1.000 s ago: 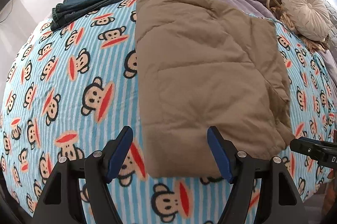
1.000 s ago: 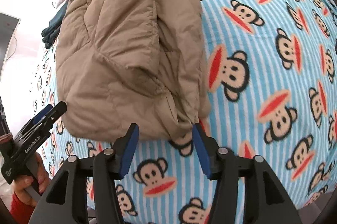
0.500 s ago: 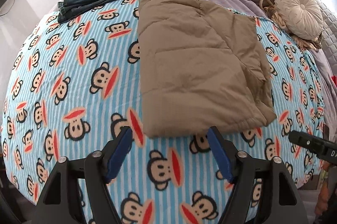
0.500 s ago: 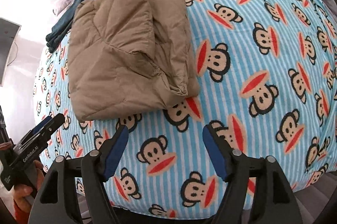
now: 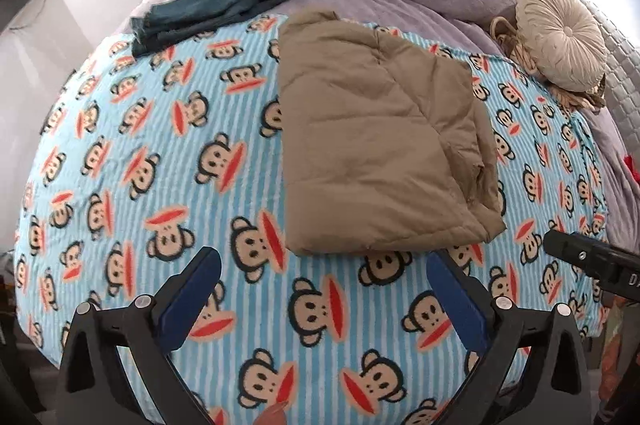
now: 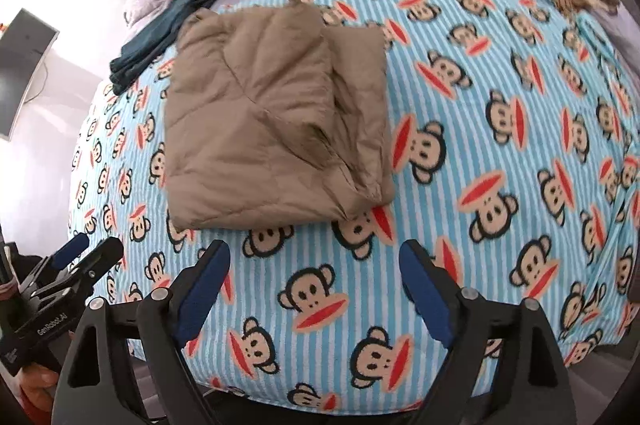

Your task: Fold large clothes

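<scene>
Bright, even daylight – walls beyond the bed (image 5: 120, 153) blown out white – with strong fisheye bending and dark corners.

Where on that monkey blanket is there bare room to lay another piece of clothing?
Widest free patch: the monkey blanket left of the folded tan jacket, below the dark jeans. Another lies right of the jacket. The far end is crowded by the round cushion.

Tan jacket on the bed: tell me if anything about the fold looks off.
The tan jacket is folded, but its right side is untidy: an under layer sticks out past the top panel and bunches at the near right corner. Nothing else stands out.
</scene>
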`<state>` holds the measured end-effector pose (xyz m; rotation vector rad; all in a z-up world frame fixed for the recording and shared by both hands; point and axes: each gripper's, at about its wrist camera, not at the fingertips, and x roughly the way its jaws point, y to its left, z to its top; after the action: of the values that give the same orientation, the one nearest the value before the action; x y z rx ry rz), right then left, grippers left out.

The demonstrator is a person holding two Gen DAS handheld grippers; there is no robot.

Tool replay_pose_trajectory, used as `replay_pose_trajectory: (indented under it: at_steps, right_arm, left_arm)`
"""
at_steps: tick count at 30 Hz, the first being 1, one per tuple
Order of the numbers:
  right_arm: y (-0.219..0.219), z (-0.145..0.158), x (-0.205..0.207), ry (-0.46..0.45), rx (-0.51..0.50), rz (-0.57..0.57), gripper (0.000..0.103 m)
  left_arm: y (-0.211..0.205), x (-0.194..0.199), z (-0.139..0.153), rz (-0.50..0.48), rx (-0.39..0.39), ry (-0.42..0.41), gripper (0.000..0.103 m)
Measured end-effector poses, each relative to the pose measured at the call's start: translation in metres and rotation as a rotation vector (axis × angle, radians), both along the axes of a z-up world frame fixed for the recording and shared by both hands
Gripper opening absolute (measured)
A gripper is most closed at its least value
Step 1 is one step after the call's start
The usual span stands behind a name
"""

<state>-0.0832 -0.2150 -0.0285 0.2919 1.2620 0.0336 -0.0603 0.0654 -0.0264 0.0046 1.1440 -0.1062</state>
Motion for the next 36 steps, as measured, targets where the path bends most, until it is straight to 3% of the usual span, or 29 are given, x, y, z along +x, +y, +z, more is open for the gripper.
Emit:
replay_pose_trajectory:
  at_steps: [10,20,36]
  right_arm:
    - [0.012,0.044,0.005,-0.155,-0.086,-0.016,0.090]
    - [0.017,0.067,0.001,-0.201,-0.149,-0.017,0.090]
    - [0.013,0.075,-0.001,-0.219,-0.164,-0.047,0.090]
  left_arm:
    - [-0.006,0.004,0.043,0.023,0.067,-0.111,0.103]
    - [-0.007,-0.005,0.082,0.090,0.072,-0.195,0.103]
    - [-0.011,-0.008,0.085,0.091,0.079,-0.188,0.103]
